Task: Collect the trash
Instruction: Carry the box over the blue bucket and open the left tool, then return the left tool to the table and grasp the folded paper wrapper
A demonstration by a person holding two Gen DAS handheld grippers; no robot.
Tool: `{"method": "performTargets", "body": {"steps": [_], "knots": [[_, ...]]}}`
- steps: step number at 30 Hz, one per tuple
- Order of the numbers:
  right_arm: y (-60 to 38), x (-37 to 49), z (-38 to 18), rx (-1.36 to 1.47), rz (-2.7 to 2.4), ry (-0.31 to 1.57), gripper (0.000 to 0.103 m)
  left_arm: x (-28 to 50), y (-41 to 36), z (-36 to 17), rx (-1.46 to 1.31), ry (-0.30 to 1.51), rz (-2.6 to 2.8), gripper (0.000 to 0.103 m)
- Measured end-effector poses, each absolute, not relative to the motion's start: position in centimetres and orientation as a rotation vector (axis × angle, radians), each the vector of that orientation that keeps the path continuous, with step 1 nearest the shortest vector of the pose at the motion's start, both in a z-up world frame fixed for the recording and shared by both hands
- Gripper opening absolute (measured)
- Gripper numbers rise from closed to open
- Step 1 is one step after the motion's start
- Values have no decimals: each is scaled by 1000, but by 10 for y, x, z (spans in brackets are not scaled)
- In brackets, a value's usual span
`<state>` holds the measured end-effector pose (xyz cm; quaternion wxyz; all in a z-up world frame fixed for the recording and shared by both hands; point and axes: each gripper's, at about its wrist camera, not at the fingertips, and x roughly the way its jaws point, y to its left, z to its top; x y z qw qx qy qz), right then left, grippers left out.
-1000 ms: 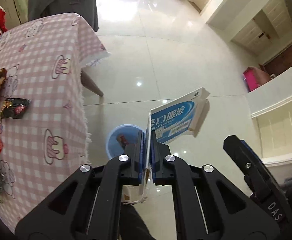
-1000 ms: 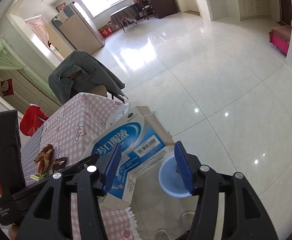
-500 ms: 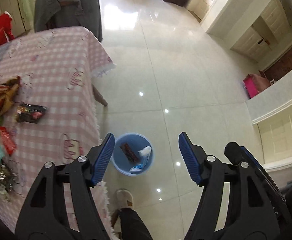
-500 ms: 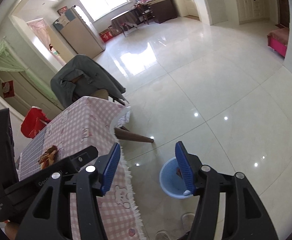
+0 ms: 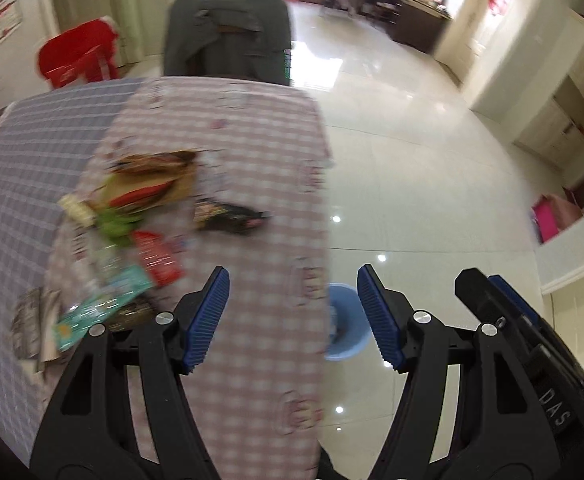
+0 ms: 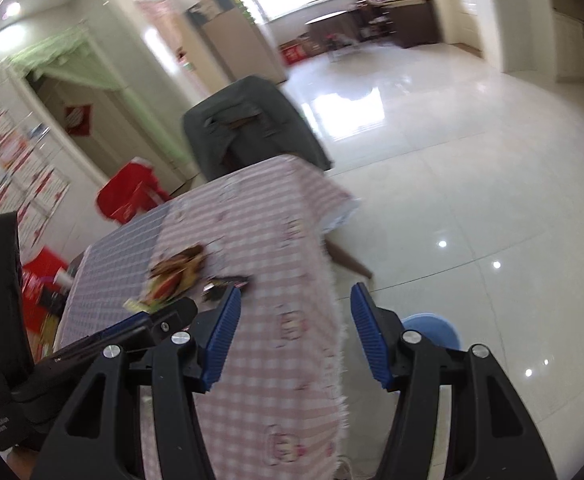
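The left gripper (image 5: 292, 316) is released, its two blue pads (image 5: 207, 320) stand wide apart and nothing is between them. It hangs over the right edge of the bench (image 5: 259, 360), which is covered with a pink checked cloth (image 5: 251, 140) and, further left, a grey-blue checked cloth (image 5: 31, 168).

The right gripper (image 6: 292, 334) is also released and holds nothing. Through its gap one sees the fringed edge of the pink cloth and the tiled floor (image 6: 472, 200). In the left wrist view, part of the right gripper appears at the lower right as a black body with a blue pad.

The trash lies on the bench, left of and beyond the left gripper. There is a brown and red snack bag (image 5: 151, 184), a dark wrapper (image 5: 231, 216) a little to the right of it, a red wrapper (image 5: 157, 258), a light green packet (image 5: 99, 308) and some green pieces (image 5: 115, 224). The picture is blurred, so the prints on them cannot be read. In the right wrist view the brown bag (image 6: 177, 270) and the dark wrapper (image 6: 227, 282) show just beyond the left pad.

A blue bin (image 5: 346, 320) stands on the floor beside the bench, partly hidden by the cloth edge, with something pale and something dark inside. In the right wrist view its rim (image 6: 432, 322) shows behind the right pad.

At the far end of the bench stands a chair with a grey jacket (image 5: 227, 36) over it. A red bag (image 5: 79, 60) is to the left of the chair.
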<state>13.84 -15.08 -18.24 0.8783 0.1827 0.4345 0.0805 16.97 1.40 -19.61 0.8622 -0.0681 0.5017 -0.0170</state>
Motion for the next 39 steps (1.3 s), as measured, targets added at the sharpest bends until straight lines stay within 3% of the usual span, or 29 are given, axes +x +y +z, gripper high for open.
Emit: {"method": "performTargets", "body": {"steps": [9, 15, 25, 34, 37, 39], "knots": [[-44, 131, -194, 328, 352, 993, 57, 118, 132, -212, -203, 1099, 179, 66], [18, 113, -214, 276, 434, 1064, 57, 88, 192, -236, -157, 1160, 300, 72], [73, 94, -259, 249, 450, 1187, 57, 67, 233, -285, 83, 1231, 354, 74], [75, 92, -303, 340, 363, 1291, 57, 74, 245, -296, 113, 1213, 338, 73], [77, 94, -300, 315, 358, 1259, 57, 77, 254, -296, 75, 1213, 317, 50], [81, 95, -299, 297, 370, 1244, 57, 77, 258, -294, 57, 1205, 309, 44]]}}
